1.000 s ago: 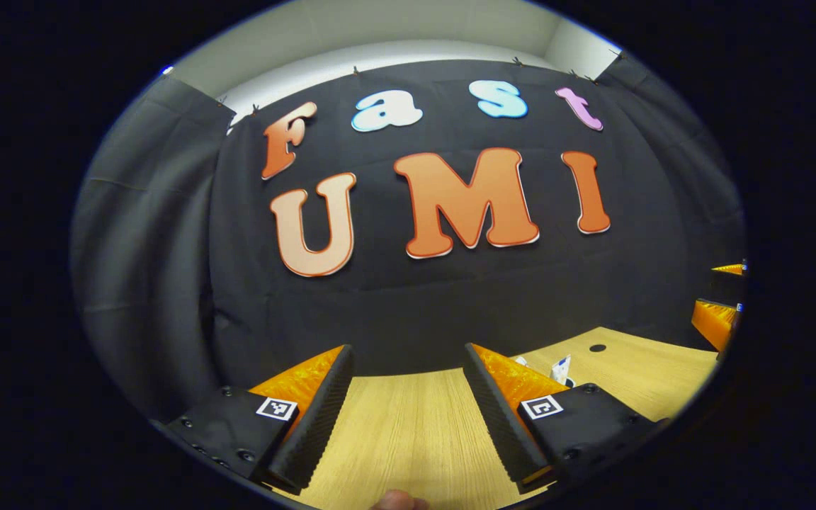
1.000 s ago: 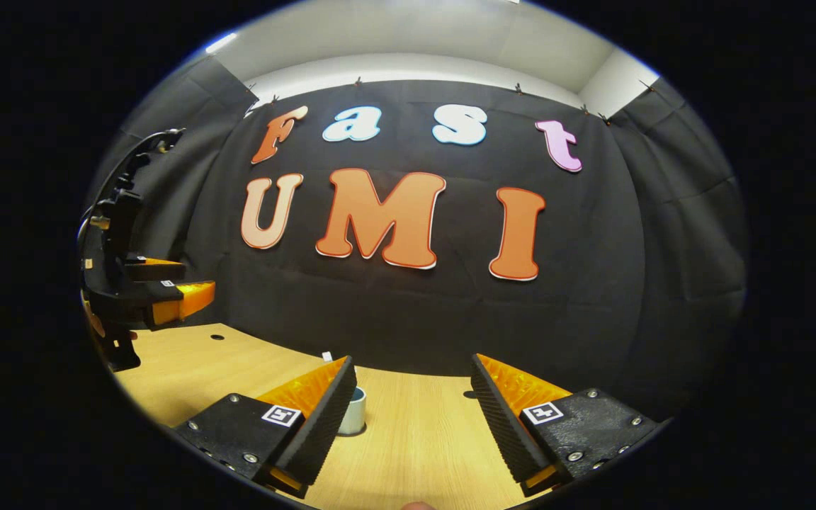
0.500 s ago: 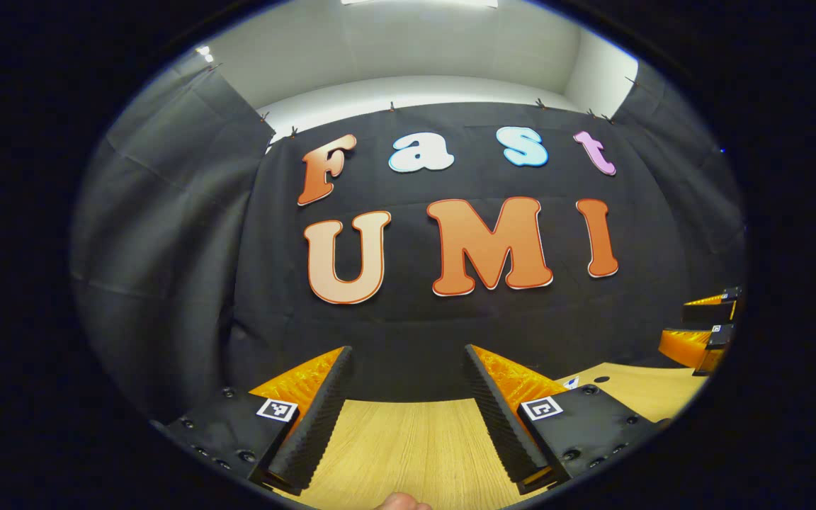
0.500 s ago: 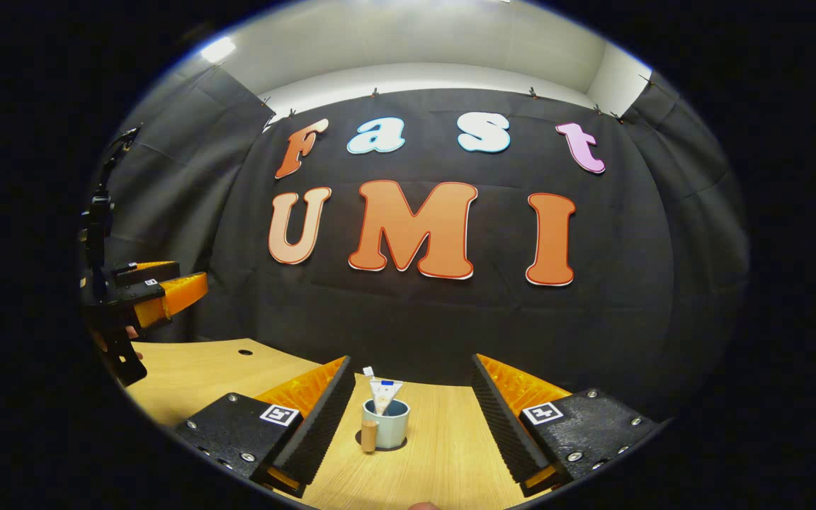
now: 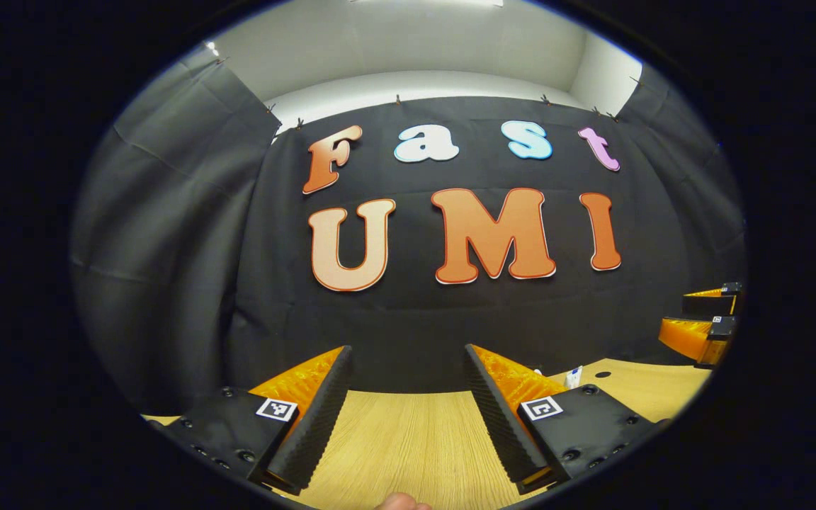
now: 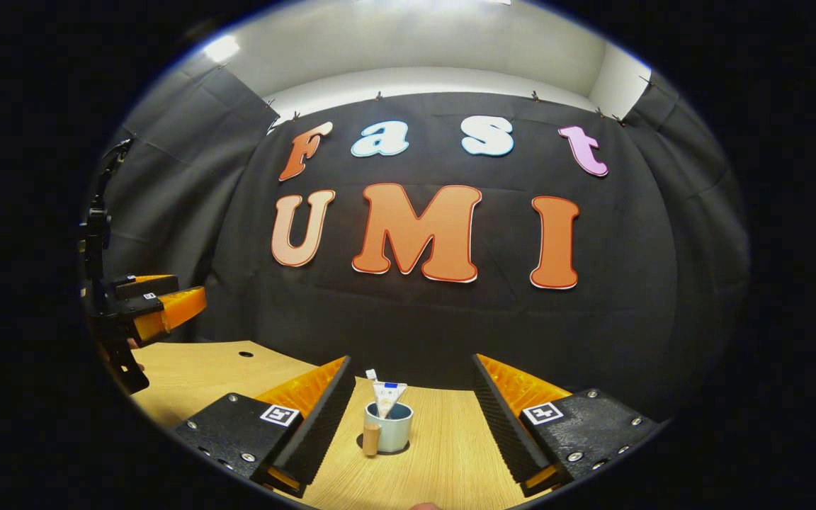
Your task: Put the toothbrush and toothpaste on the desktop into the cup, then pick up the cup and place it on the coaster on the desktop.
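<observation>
A pale blue cup (image 6: 389, 428) with a wooden handle (image 6: 371, 439) stands upright on the table, on a dark round coaster (image 6: 364, 448). A white toothpaste tube (image 6: 385, 395) and a toothbrush head (image 6: 371, 374) stick up out of it. My right gripper (image 6: 411, 367) is open, with the cup well ahead between its fingers and apart from both. My left gripper (image 5: 408, 354) is open over bare wood; it also appears at the far left as the left gripper (image 6: 160, 306). The toothpaste tip (image 5: 574, 375) peeks out past its right finger. The right gripper (image 5: 698, 322) is at the right edge.
The light wooden table (image 6: 443, 453) runs back to the black cloth wall. A small dark hole (image 6: 246, 353) lies in the tabletop at the left, and the same kind of hole (image 5: 603, 374) sits at the right in the left gripper view.
The right gripper view has shifted so the cup, half hidden behind its left finger a second ago, now stands between the fingers. The left gripper view tilted up, then settled slightly down.
</observation>
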`<action>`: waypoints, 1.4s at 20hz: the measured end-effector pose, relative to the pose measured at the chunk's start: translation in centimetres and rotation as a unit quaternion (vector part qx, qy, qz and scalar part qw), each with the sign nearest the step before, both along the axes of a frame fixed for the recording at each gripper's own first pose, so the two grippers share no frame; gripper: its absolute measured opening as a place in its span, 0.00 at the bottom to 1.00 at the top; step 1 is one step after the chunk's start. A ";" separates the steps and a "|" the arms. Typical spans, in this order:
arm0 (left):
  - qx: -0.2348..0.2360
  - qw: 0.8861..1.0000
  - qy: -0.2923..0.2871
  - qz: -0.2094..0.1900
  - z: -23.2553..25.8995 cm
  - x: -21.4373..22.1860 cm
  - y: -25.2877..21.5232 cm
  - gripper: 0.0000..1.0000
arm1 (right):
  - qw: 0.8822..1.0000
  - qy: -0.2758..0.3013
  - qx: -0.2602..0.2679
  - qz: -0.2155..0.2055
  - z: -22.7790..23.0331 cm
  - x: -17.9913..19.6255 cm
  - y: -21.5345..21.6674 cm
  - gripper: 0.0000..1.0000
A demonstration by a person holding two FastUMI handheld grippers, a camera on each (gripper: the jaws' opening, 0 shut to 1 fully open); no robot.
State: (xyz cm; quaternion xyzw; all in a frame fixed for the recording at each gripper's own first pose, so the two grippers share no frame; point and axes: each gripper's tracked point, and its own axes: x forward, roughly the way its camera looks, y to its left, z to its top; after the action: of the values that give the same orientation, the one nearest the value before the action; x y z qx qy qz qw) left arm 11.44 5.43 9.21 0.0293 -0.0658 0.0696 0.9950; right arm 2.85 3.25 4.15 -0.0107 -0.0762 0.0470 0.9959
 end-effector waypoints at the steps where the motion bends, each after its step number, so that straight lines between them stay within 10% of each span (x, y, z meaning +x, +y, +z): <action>1: -0.001 1.000 -0.001 -0.001 0.0 0.0 -0.1 0.99 | 1.000 0.001 0.001 0.000 -0.1 0.1 0.0 0.99; 28: 0.001 1.000 0.013 -0.007 -0.5 -0.3 -2.0 0.99 | 1.000 -0.001 -0.005 0.006 0.0 -1.3 -0.6 0.99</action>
State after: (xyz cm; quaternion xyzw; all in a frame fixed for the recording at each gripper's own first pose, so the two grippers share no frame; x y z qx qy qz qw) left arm 11.09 3.38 8.69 0.0309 -0.0530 0.0623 0.9962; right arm 1.51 2.67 4.13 -0.0152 -0.0767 0.0532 0.9955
